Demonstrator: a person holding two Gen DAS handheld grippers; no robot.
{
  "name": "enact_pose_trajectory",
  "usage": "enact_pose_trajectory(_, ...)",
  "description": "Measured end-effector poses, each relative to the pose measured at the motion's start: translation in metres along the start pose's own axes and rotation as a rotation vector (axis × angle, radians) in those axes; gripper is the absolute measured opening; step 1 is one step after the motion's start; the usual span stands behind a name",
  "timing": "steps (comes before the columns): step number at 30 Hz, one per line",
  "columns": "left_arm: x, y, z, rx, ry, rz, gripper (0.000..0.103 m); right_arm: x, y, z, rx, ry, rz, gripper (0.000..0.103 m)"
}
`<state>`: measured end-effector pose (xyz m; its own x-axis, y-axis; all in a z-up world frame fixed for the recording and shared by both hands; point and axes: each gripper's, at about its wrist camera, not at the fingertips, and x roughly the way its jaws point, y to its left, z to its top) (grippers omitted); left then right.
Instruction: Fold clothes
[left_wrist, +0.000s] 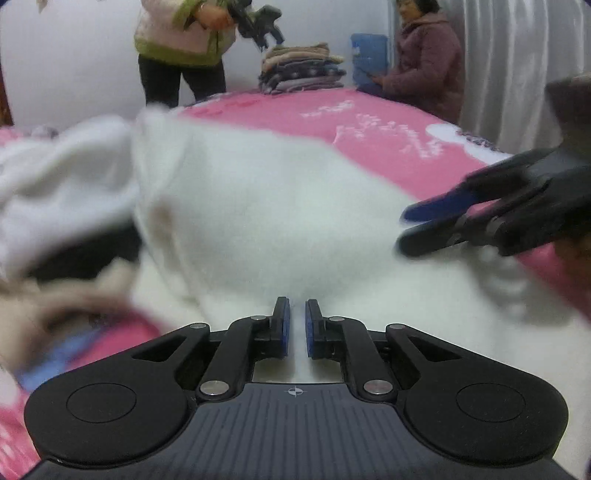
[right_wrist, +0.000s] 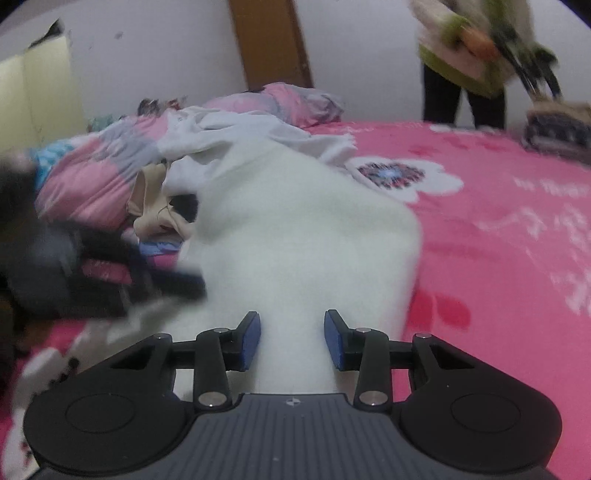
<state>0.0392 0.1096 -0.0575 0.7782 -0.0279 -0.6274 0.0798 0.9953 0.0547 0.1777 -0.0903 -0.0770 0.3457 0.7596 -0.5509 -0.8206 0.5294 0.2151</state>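
Note:
A white fluffy garment (left_wrist: 258, 206) (right_wrist: 295, 229) lies spread over the pink bedspread (left_wrist: 369, 125) (right_wrist: 498, 258). My left gripper (left_wrist: 297, 328) is shut on a thin fold of its near edge, with white fabric showing in the narrow slit between the pads. My right gripper (right_wrist: 292, 339) grips a thicker bunch of the same garment, and the fabric fills the gap between its blue pads. In the left wrist view the right gripper (left_wrist: 402, 229) comes in from the right at the garment's edge. In the right wrist view the left gripper (right_wrist: 201, 284) is a dark blur at the left.
A heap of unfolded clothes and a patterned quilt (right_wrist: 110, 166) lies to the left, with a beige piece (left_wrist: 55, 306) near it. A stack of folded clothes (left_wrist: 301, 68) stands at the far side. One person stands there (left_wrist: 181, 37) holding grippers; another sits (left_wrist: 424, 62).

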Motion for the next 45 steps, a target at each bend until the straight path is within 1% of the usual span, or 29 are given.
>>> enact_pose_trajectory(1, -0.001, 0.003, -0.001, -0.029, -0.001, -0.007, 0.008, -0.004, 0.0, -0.004, 0.007, 0.008, -0.002, 0.04)
enact_pose_trajectory(3, -0.002, 0.007, -0.002, -0.066, 0.002, -0.016, 0.009, -0.016, 0.008, -0.016, -0.046, 0.022, -0.033, 0.041)
enact_pose_trajectory(4, -0.002, 0.008, -0.001, -0.068, 0.007, -0.018, 0.009, -0.023, 0.012, -0.022, -0.06, 0.024, -0.049, 0.041)
enact_pose_trajectory(7, -0.003, 0.007, -0.002, -0.066, 0.004, -0.009, 0.009, -0.044, 0.015, -0.033, -0.034, 0.043, -0.065, 0.041)
enact_pose_trajectory(8, -0.005, 0.004, -0.005, -0.056, -0.002, 0.0, 0.009, -0.049, 0.016, -0.037, -0.031, 0.064, -0.064, 0.044)
enact_pose_trajectory(9, -0.006, 0.002, -0.006, -0.044, -0.004, 0.007, 0.009, -0.053, 0.017, -0.044, -0.015, 0.116, -0.045, 0.044)
enact_pose_trajectory(10, -0.007, 0.001, -0.005, -0.036, -0.004, 0.01, 0.009, -0.059, 0.018, -0.052, -0.005, 0.126, -0.044, 0.044)
enact_pose_trajectory(11, -0.006, 0.001, -0.004, -0.039, -0.003, 0.009, 0.009, -0.067, 0.019, -0.057, 0.002, 0.115, -0.04, 0.044)
enact_pose_trajectory(12, -0.006, 0.002, -0.003, -0.045, -0.002, 0.008, 0.009, -0.074, 0.017, -0.055, 0.026, 0.119, -0.019, 0.04)
enact_pose_trajectory(15, -0.004, 0.003, -0.002, -0.057, -0.005, 0.008, 0.009, -0.091, 0.011, -0.026, 0.093, 0.007, 0.03, 0.038)
enact_pose_trajectory(16, -0.004, 0.002, -0.002, -0.052, -0.004, 0.011, 0.009, -0.092, 0.01, -0.014, 0.088, -0.033, 0.044, 0.038)
enact_pose_trajectory(17, -0.005, 0.001, -0.001, -0.044, -0.002, 0.014, 0.009, -0.082, 0.012, -0.006, 0.065, -0.035, 0.046, 0.038)
enact_pose_trajectory(18, -0.005, 0.0, -0.001, -0.036, 0.001, 0.017, 0.009, -0.07, 0.014, 0.002, 0.039, -0.025, 0.045, 0.038)
enact_pose_trajectory(19, -0.006, -0.001, -0.001, -0.027, 0.005, 0.018, 0.009, -0.054, 0.015, 0.004, 0.018, 0.013, 0.051, 0.038)
enact_pose_trajectory(21, -0.008, 0.0, -0.002, -0.026, 0.007, 0.014, 0.009, -0.02, 0.017, -0.01, -0.001, 0.138, 0.053, 0.034)
enact_pose_trajectory(22, -0.009, 0.002, -0.003, -0.032, 0.004, 0.011, 0.009, -0.02, 0.019, -0.018, -0.019, 0.118, 0.048, 0.034)
enact_pose_trajectory(23, -0.009, 0.003, -0.004, -0.038, 0.001, 0.007, 0.009, -0.028, 0.022, -0.024, -0.027, 0.106, 0.045, 0.034)
enact_pose_trajectory(26, -0.007, 0.005, -0.005, -0.063, 0.0, -0.003, 0.009, -0.056, 0.027, -0.049, 0.004, 0.149, 0.073, 0.034)
enact_pose_trajectory(28, -0.007, 0.004, -0.004, -0.063, 0.001, -0.002, 0.009, -0.074, 0.036, -0.06, -0.052, 0.152, 0.043, 0.034)
enact_pose_trajectory(29, -0.007, 0.004, -0.004, -0.06, 0.0, -0.001, 0.009, -0.081, 0.038, -0.063, -0.054, 0.159, 0.033, 0.034)
enact_pose_trajectory(30, -0.007, 0.004, -0.004, -0.059, 0.0, -0.002, 0.009, -0.087, 0.038, -0.064, -0.028, 0.175, 0.032, 0.034)
enact_pose_trajectory(32, -0.008, 0.005, -0.004, -0.065, 0.001, -0.005, 0.009, -0.094, 0.038, -0.065, 0.018, 0.206, 0.047, 0.034)
enact_pose_trajectory(34, -0.009, 0.006, -0.005, -0.074, 0.002, -0.008, 0.009, -0.1, 0.037, -0.064, 0.031, 0.25, 0.066, 0.034)
enact_pose_trajectory(36, -0.009, 0.006, -0.005, -0.079, -0.001, -0.007, 0.009, -0.103, 0.033, -0.049, 0.089, 0.3, 0.098, 0.033)
enact_pose_trajectory(37, -0.009, 0.005, -0.006, -0.082, -0.003, -0.006, 0.009, -0.105, 0.03, -0.036, 0.12, 0.276, 0.114, 0.032)
enact_pose_trajectory(41, -0.009, 0.003, -0.006, -0.063, -0.006, 0.0, 0.009, -0.08, 0.029, 0.016, 0.011, 0.043, -0.007, 0.033)
enact_pose_trajectory(42, -0.009, 0.003, -0.005, -0.059, -0.004, 0.0, 0.009, -0.064, 0.027, 0.023, 0.007, 0.019, -0.025, 0.033)
enact_pose_trajectory(44, -0.011, 0.003, -0.006, -0.056, 0.0, -0.006, 0.009, -0.025, 0.014, 0.02, 0.086, 0.104, -0.029, 0.033)
enact_pose_trajectory(45, -0.012, 0.003, -0.007, -0.054, 0.0, -0.01, 0.009, -0.011, 0.009, 0.01, 0.113, 0.159, -0.04, 0.032)
